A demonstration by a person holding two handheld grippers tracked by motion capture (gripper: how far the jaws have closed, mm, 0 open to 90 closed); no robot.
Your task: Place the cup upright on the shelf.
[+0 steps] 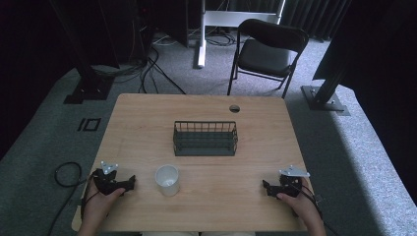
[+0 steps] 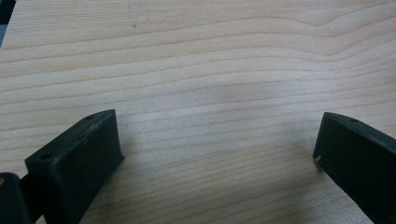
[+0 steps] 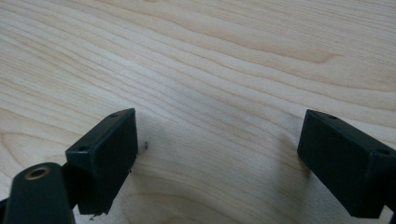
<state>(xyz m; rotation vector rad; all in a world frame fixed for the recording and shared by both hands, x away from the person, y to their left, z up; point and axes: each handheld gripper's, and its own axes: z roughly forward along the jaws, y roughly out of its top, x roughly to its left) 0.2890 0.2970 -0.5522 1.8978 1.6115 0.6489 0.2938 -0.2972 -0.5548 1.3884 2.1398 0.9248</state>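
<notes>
While both grippers rest low at the near edge of the table, the scene reads as follows.

Table: light wood-grain top (image 1: 147, 128), rectangular, with a round cable hole (image 1: 234, 108) near its far edge.
Grain: wavy bands run across the bare wood in both gripper views; a small dark speck sits by one jaw in the right gripper view.
Left gripper: (image 1: 129, 184) held in the person's left hand (image 1: 101, 201) at the near left of the table; jaws spread wide, nothing between them but bare wood (image 2: 215, 116).
Right gripper: (image 1: 266, 187) held in the right hand (image 1: 302, 204) at the near right; jaws likewise spread wide over bare wood (image 3: 219, 107).
Cup: white cup (image 1: 167, 180), upright, open mouth up, near the front edge, just beside the left gripper and well apart from the right one.
Basket: dark wire basket (image 1: 205, 139) at mid-table, beyond the cup, apart from it.
Floor: grey carpet (image 1: 344, 162) around the table, with black cables (image 1: 147, 69) trailing at the far left.
Room: dim; a black folding chair (image 1: 265, 51) stands beyond the far edge; dark frame posts on base plates (image 1: 324, 98) stand at both sides.
</notes>
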